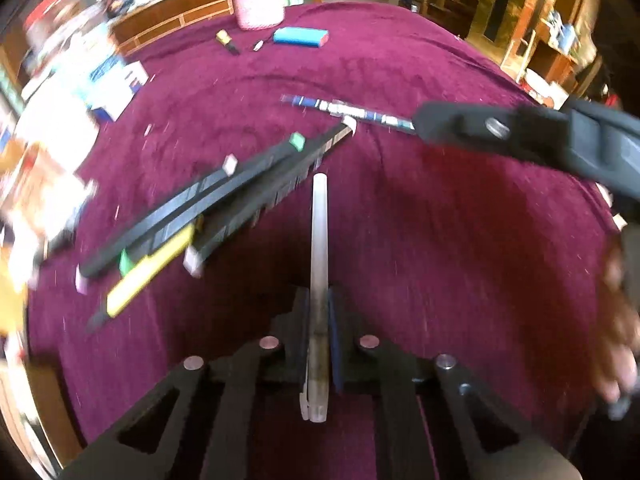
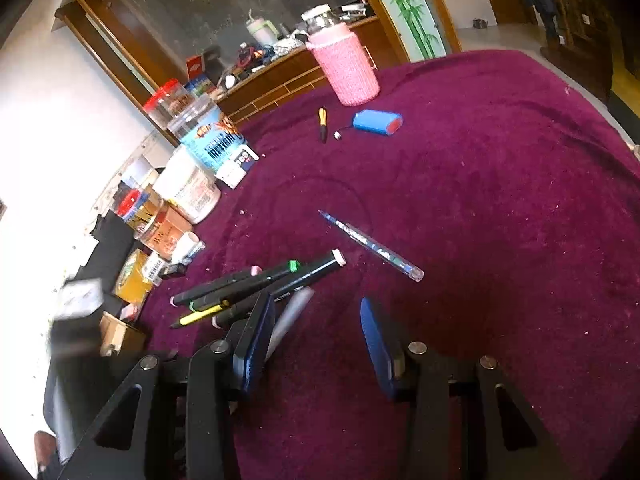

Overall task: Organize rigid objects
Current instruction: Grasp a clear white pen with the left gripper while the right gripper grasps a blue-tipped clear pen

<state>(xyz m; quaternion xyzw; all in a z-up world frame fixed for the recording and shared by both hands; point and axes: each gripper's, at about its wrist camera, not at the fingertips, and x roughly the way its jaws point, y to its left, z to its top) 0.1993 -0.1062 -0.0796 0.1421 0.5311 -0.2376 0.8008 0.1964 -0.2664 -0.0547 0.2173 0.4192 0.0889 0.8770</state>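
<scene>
A deep magenta plush cloth (image 2: 500, 184) covers the table, speckled with pale lint, and behind it the room shows a wooden sideboard (image 2: 280, 76) crowded with clutter, a panel painted with green bamboo (image 2: 404, 4) and a doorway with a figurine. Along the table's left edge stand jars and boxes (image 2: 188, 176); farther back are a pink knitted bottle cover (image 2: 346, 66), a blue battery pack (image 2: 378, 122) and a small yellow-handled tool (image 2: 322, 120). The left gripper (image 1: 319, 320) is closed tight on a translucent white pen (image 1: 319, 248), whose long axis runs straight along the fingers, its capped end pointing away from the camera toward the middle of the table and its clip end back between the gripper's arms. Just left of it a bundle of black markers (image 1: 224, 200) and a yellow pen (image 1: 148, 276) lie side by side, slanting up to the right. Beyond them a clear blue-patterned pen (image 2: 372, 246) lies alone on the cloth, slanted. The right gripper (image 2: 316, 344) hovers with its blue-padded fingers partly apart and nothing between them, near the markers.
</scene>
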